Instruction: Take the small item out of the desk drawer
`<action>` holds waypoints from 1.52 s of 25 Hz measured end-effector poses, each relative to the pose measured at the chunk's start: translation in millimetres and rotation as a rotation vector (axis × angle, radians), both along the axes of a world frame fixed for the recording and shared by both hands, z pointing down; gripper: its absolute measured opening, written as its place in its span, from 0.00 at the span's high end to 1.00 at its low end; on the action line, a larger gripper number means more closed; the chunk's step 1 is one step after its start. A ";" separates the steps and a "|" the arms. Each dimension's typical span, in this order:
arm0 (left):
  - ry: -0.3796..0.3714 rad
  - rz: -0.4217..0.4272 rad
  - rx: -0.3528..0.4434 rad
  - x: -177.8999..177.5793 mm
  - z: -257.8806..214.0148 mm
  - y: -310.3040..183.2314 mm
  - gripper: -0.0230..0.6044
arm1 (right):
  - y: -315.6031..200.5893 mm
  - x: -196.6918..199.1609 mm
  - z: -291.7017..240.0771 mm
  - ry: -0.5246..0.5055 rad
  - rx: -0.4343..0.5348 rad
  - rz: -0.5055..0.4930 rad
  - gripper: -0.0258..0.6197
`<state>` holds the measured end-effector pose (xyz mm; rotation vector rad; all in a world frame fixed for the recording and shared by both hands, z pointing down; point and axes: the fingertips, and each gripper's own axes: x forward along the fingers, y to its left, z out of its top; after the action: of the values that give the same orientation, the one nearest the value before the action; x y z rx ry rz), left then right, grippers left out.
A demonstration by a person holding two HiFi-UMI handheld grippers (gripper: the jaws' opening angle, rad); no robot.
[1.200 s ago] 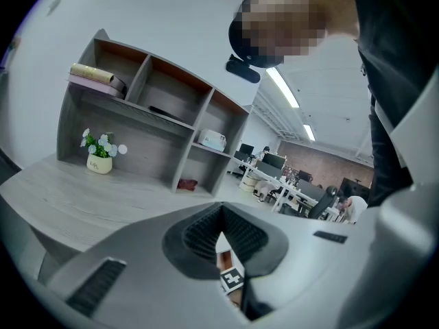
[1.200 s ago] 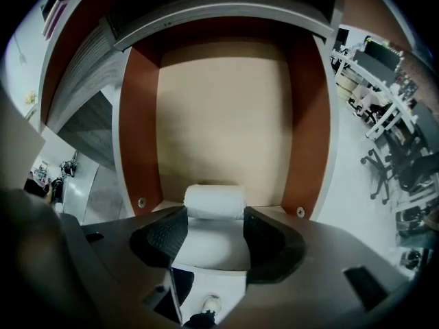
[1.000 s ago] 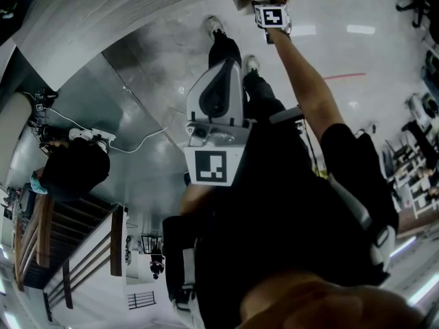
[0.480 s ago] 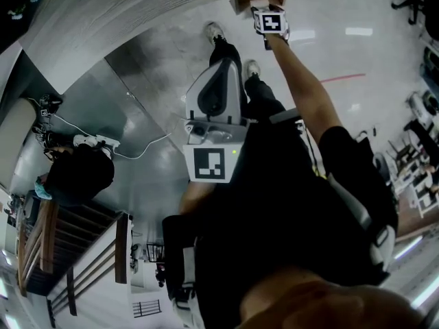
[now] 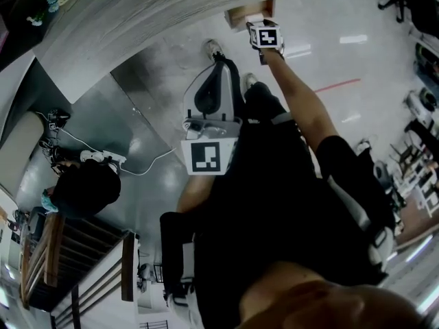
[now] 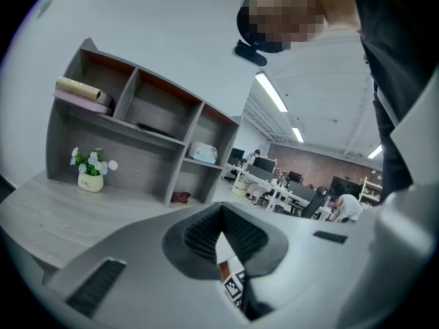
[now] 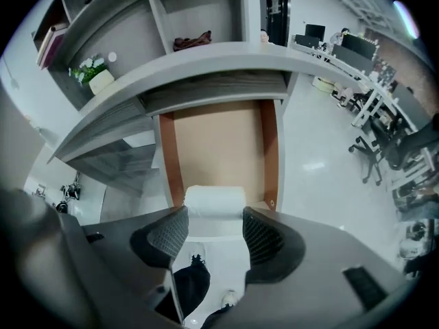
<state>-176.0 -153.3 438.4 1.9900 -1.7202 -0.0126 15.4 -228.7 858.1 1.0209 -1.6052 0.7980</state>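
Right claw (image 7: 214, 218) has shifted slightly by drawer (image 7: 219, 142), gripping white roll (image 7: 215, 201); left claw (image 6: 221, 235) closed, empty.

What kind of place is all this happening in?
Most likely an open-plan office: rows of desks with monitors, wheeled office chairs, ceiling strip lights, and a wooden desk with a shelf unit and an open drawer.
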 end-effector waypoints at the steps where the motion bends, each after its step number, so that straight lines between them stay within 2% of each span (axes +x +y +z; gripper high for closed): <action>1: -0.003 0.004 0.007 -0.3 -3.1 -0.7 0.97 | -0.7 -0.5 -5.8 -0.003 0.004 0.000 0.58; 7: -0.006 -0.004 0.057 -1.6 -25.0 -5.9 0.97 | -6.7 -1.9 -42.8 -0.022 0.031 0.006 0.58; 14: -0.028 -0.019 0.082 13.2 -40.9 -4.6 0.97 | -9.5 -1.2 -78.0 -0.071 0.059 -0.026 0.58; 26: -0.073 -0.151 0.115 45.3 -68.6 -3.7 0.97 | -12.5 5.0 -135.9 -0.170 0.078 -0.154 0.58; 31: -0.161 -0.148 0.132 51.1 -76.1 -7.1 0.97 | -18.0 7.5 -167.5 -0.229 0.103 -0.193 0.58; 38: -0.191 -0.188 0.120 53.7 -79.0 -3.3 0.97 | -18.3 7.1 -227.8 -0.329 0.184 -0.239 0.58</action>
<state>-122.3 -156.6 359.3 1.9594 -2.0676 0.0102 22.5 -246.9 630.3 0.8320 -2.0708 0.6883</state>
